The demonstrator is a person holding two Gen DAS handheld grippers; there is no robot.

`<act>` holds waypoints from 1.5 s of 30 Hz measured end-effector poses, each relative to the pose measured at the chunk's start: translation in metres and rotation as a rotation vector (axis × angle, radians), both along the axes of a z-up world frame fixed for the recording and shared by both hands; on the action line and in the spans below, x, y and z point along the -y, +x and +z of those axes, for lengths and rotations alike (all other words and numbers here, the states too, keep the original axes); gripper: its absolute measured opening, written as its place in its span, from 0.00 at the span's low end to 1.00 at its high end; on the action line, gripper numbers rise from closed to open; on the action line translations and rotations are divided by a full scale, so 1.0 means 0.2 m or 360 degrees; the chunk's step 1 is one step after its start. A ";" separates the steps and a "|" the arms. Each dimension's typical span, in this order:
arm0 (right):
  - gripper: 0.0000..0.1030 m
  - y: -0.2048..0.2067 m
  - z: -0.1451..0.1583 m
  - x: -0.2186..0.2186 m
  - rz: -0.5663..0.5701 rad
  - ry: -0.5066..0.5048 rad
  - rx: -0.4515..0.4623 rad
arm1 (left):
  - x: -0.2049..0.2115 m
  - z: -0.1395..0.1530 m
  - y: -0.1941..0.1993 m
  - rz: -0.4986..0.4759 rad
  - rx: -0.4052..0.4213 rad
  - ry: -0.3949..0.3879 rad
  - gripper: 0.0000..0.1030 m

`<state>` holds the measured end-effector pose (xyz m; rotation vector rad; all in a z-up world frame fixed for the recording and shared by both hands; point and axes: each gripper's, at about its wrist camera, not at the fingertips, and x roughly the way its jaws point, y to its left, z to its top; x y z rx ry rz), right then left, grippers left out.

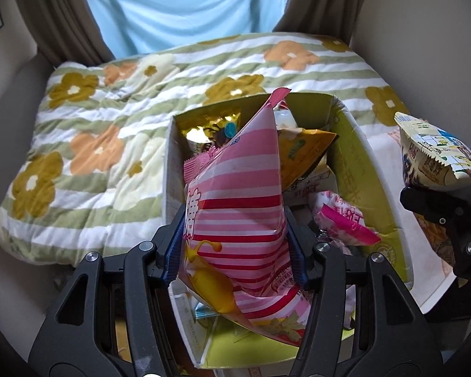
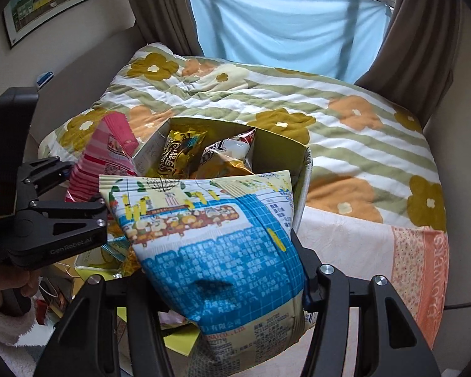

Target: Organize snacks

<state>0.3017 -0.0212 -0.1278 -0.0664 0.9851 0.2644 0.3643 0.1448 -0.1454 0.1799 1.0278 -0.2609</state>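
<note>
Left wrist view: pink-and-white striped snack bag (image 1: 235, 207) pinched in left gripper (image 1: 234, 245), over the yellow-green cardboard box (image 1: 354, 169) of snacks. Right gripper (image 2: 223, 282), beside one marked "GenRobot.AI", pinches blue-and-cream printed snack bag (image 2: 213, 238). Floral quilt (image 2: 361, 132); cloth reads "FLOWERS".

Bedding: quilted white-and-green striped blanket (image 2: 345, 144) with mustard and orange flowers covered the bed.
Window: pale blue cloth (image 2: 285, 28) hung between brown curtains (image 2: 408, 40).
Wall: framed landscape picture (image 2: 51, 0) hung at left.
</note>
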 end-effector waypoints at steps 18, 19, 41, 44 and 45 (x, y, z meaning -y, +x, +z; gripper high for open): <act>0.51 0.09 -0.04 -0.05 -0.0012 0.0044 -0.0060 | -0.25 0.06 -0.24 0.0210 0.0047 -0.0190 1.00; 0.51 0.10 -0.03 -0.05 -0.0014 0.0057 -0.0070 | -0.26 0.06 -0.24 0.0223 0.0052 -0.0169 1.00; 1.00 0.09 -0.02 0.00 -0.0265 0.0212 -0.0032 | -0.32 0.07 -0.33 0.0234 0.0092 -0.0171 1.00; 1.00 0.06 0.00 0.00 -0.0285 0.0205 -0.0007 | -0.31 0.07 -0.35 0.0208 0.0102 -0.0166 1.00; 1.00 0.03 0.02 0.00 -0.0296 0.0212 0.0017 | -0.30 0.08 -0.35 0.0198 0.0109 -0.0160 1.00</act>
